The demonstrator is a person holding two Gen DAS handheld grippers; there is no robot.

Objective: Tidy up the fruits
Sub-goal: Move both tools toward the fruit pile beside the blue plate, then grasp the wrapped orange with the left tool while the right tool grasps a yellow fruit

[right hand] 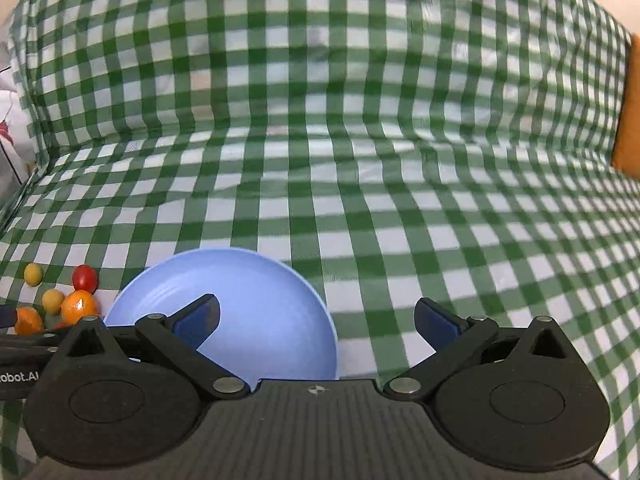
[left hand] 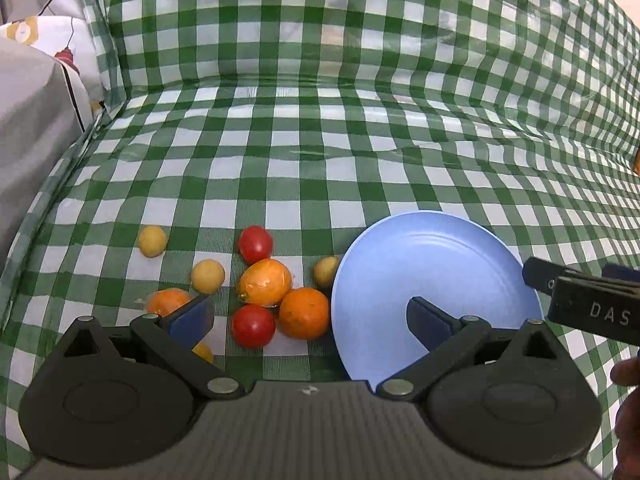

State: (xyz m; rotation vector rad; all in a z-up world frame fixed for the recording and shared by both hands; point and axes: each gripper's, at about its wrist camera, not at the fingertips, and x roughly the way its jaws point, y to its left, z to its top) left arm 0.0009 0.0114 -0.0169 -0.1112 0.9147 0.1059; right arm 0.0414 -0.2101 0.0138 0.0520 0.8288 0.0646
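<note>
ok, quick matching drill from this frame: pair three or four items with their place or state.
Items:
1. round pale blue plate
2. shiny plastic-wrapped orange fruit
3. left gripper
4. green and white checked tablecloth

Places/states:
A. open, above the fruit pile
B. empty, right of the fruit
C. in the pile's middle, between two red tomatoes
D. spread under everything, rising at the back

Pairs: 1-B, 2-C, 3-A, 4-D

Fruits (left hand: 264, 284) are clustered left of the blue plate (left hand: 440, 256) on the checked cloth (left hand: 320, 184); left gripper (left hand: 310, 318) is held wide apart.
</note>
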